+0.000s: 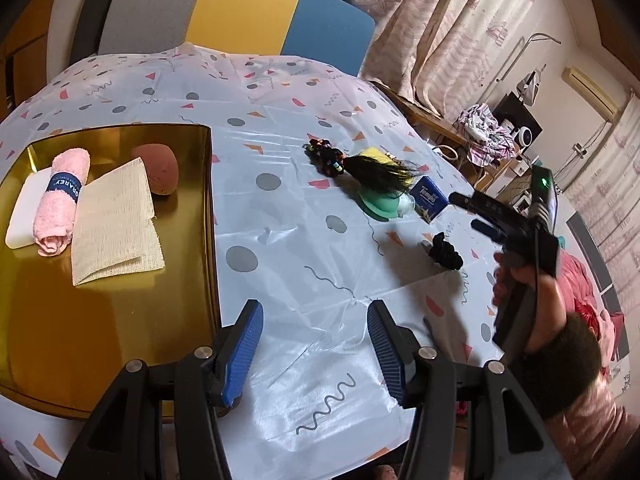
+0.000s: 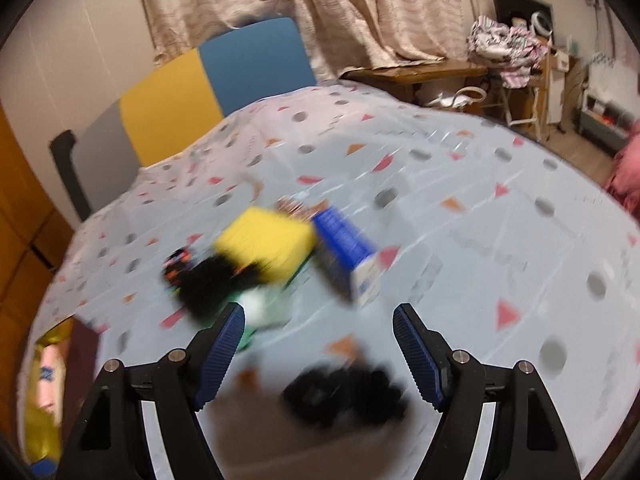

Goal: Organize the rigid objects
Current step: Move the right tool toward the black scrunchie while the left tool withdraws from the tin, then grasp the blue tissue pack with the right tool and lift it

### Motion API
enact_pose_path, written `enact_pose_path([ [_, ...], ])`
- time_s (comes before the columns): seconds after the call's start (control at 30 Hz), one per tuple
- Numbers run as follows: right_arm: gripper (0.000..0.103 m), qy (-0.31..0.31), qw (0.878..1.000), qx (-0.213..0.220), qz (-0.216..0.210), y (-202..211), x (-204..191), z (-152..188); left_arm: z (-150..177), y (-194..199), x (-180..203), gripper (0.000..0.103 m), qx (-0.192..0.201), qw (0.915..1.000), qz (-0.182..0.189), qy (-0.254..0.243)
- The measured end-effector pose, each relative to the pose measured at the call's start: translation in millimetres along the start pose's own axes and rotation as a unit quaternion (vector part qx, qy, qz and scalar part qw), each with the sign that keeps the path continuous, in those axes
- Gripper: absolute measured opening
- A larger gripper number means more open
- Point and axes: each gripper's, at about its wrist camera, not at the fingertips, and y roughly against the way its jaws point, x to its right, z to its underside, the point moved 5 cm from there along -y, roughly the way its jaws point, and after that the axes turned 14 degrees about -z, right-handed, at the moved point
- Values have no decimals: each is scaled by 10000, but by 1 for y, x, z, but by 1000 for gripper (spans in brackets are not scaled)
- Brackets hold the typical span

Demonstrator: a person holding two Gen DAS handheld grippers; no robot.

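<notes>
My left gripper (image 1: pixel 316 320) hangs open over the patterned tablecloth (image 1: pixel 304 240) with nothing between its fingers. A gold tray (image 1: pixel 120 320) to its left holds a rolled pink towel (image 1: pixel 60 204), a white block (image 1: pixel 22 216), a beige cloth (image 1: pixel 116 220) and a brown sponge (image 1: pixel 158 168). Further off lie hair ties (image 1: pixel 324 156), a black tuft (image 1: pixel 380 174) on a green item (image 1: pixel 378 206), a yellow sponge (image 1: pixel 376 152), a blue tissue pack (image 1: pixel 430 198) and a black scrunchie (image 1: pixel 446 254). My right gripper (image 2: pixel 320 312) is open above the scrunchie (image 2: pixel 344 392), not touching it; the right wrist view is blurred.
A chair (image 1: pixel 248 12) with a grey, yellow and blue back stands behind the table. Curtains (image 1: pixel 440 20) hang at the back. A wooden side table (image 2: pixel 420 72) with piled clothes (image 2: pixel 504 48) is on the right. A hand and dark sleeve (image 1: pixel 560 344) hold the right gripper.
</notes>
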Motion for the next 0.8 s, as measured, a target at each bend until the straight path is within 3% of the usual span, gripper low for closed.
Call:
enact_pose_path([
  [0.17, 74, 236, 9994, -227, 88, -40, 20, -22, -3, -10, 8, 55, -136, 9999, 3, -8],
  [0.4, 36, -14, 9980, -532, -331, -80, 45, -9, -20, -29, 28, 55, -271, 9996, 4, -104],
  [0.5, 28, 12, 9981, -406, -472, -79, 47, -3, -33, -41, 40, 55, -358, 9993, 97, -83],
  [0.6, 25, -39, 9984, -266, -507, -74, 49, -2, -50, -62, 52, 59, -510, 9986, 137, 45],
  [0.67, 25, -66, 9986, -208, -480, -73, 51, 0, -62, -76, 57, 70, -635, 9977, 78, 209],
  [0.8, 25, -16, 9991, -114, -404, -72, 51, 0, -96, -111, 65, 72, -772, 9947, 170, 661],
])
